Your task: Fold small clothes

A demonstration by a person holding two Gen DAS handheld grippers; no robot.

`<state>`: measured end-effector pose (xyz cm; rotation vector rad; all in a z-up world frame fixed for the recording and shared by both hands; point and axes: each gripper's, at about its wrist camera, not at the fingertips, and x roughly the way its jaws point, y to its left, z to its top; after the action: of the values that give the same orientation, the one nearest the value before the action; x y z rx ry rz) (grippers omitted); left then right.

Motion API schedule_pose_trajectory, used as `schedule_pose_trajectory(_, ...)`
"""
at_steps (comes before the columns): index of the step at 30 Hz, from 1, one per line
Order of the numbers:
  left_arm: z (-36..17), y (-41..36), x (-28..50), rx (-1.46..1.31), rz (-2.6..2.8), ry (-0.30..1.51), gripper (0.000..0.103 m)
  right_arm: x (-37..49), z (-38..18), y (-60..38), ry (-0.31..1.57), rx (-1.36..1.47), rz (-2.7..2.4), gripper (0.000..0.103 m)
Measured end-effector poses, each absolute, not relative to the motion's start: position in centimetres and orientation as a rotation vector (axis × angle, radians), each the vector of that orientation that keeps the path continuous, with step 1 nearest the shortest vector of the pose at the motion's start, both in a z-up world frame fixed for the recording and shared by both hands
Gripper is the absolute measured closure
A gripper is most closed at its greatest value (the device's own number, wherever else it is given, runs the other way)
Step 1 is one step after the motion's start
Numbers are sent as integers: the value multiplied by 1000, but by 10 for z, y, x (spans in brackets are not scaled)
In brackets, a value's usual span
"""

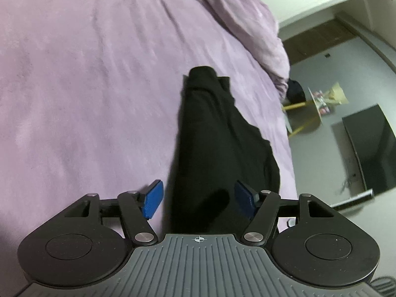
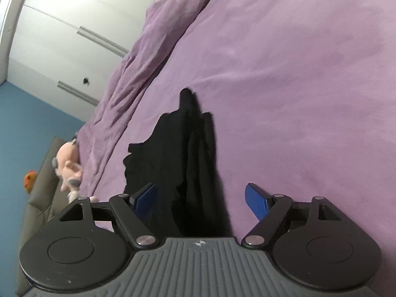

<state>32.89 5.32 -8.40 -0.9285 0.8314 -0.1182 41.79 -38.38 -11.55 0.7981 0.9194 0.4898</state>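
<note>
We see the small black cloth garment lying on the purple fleecy bed cover, bunched into a long narrow strip w/ soft folds and a rounded far end. It's so dark that seams, sleeves or legs can't be told apart; we can't say what kind of garment it is. In the right wrist view the same black garment runs away from the camera, ragged on its left edge, tapering to a point at the far end.

Left gripper: blue ribbed pads spread wide, released, one pad each side of the cloth's near end; its right pad sits against the dark fabric and is hard to make out. Right gripper: also spread wide, nothing clamped; the cloth passes between the pads, nearer the left one, w/ bare cover showing before the right pad. The near end of the garment is cut off under each gripper's grey ribbed body, so we can't tell whether the pads touch it.

Cover texture: matte, plush, light wrinkles. A crumpled purple duvet is heaped along the bed's far side. Beyond it, white wardrobe doors w/ long metal handles, a blue wall, and a blurred pink plush toy. Left view: a dark flat TV screen and a yellow-legged stool, blurred.
</note>
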Motion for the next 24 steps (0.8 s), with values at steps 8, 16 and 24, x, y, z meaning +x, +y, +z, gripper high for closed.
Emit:
schedule_pose_trajectory(8, -100, 34, 376, -891, -148, 920, 46, 446, -125, -352, 960, 749, 514, 74)
schedule_pose_trajectory(16, -78, 37, 370, -880, -198, 866, 69, 436, -114, -340, 914, 808, 523, 83)
schedule_pose_trajectory(24, -30, 66, 324, -842, -224, 821, 70, 405, -96, -311, 1002, 822, 628, 83)
